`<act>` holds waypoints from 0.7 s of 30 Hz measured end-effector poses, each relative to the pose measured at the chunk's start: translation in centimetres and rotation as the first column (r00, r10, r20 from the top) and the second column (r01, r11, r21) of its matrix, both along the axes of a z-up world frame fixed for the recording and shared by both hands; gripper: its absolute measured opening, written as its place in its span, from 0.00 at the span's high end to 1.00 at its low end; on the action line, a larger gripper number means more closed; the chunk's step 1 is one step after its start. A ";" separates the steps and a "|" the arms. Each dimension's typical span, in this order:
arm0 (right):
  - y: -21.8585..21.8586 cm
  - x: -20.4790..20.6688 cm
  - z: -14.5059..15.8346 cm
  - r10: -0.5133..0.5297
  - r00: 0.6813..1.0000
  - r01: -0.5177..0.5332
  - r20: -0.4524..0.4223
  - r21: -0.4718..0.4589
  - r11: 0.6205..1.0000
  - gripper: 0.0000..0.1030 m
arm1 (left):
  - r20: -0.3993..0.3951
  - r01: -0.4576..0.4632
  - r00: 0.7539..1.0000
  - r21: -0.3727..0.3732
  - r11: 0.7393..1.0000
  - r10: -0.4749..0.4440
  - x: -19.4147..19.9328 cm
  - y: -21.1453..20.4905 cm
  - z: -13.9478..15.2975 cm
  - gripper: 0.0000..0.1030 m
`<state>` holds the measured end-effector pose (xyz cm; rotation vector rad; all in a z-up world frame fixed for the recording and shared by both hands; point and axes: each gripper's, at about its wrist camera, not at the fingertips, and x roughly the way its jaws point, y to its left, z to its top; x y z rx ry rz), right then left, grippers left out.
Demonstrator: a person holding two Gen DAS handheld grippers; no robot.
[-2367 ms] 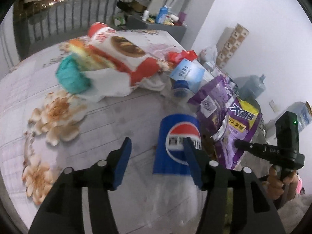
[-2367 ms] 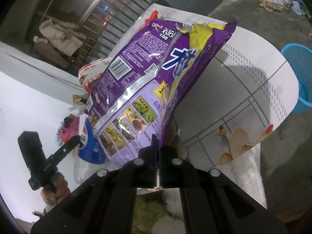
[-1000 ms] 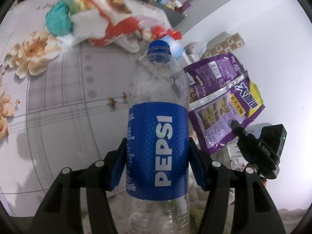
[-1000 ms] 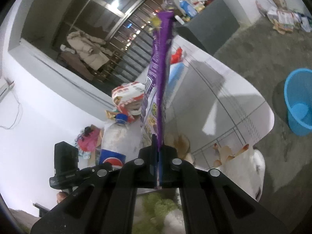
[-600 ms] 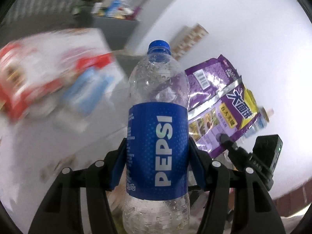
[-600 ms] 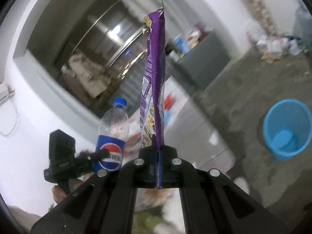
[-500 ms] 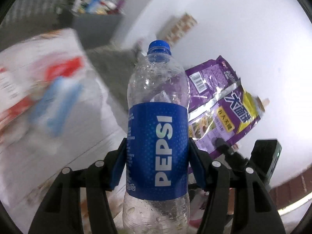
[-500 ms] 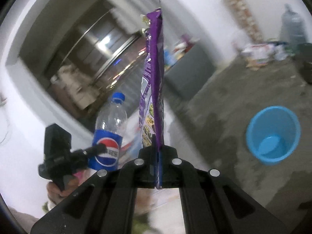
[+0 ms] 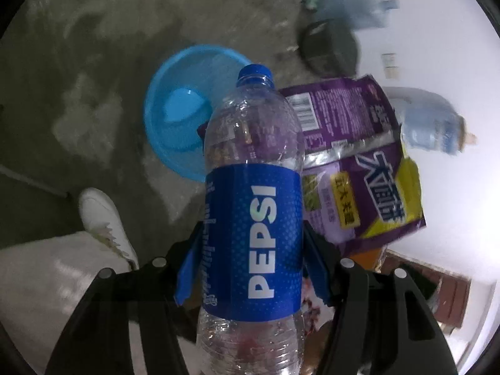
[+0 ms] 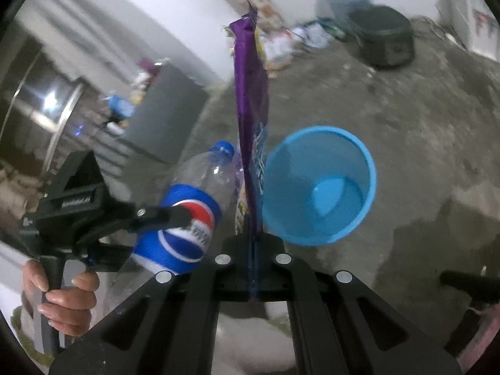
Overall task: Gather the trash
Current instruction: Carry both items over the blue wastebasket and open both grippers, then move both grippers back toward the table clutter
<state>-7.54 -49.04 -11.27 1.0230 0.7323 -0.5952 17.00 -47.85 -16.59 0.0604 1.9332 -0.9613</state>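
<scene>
Pepsi bottle [image 9: 254,218], empty and light, sits clamped at its label in the left gripper [image 9: 251,272]; the right gripper [image 10: 253,268] pinches the limp purple snack bag [image 10: 251,100] by its edge.

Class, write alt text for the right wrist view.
The right gripper pinches a purple snack bag edge-on above a blue bin on a concrete floor. Left of it, the left gripper holds a Pepsi bottle.

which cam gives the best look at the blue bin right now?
Right wrist: the blue bin shows whole, rim and empty bottom, only its left edge grazed by the purple bag. In the left wrist view the Pepsi bottle covers the bin's right side.
</scene>
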 end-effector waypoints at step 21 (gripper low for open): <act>-5.5 -1.1 -5.6 -0.162 0.985 0.166 -0.062 0.064 0.984 0.62 | 0.014 -0.130 0.992 0.058 0.990 0.129 2.9 -5.7 -4.8 0.33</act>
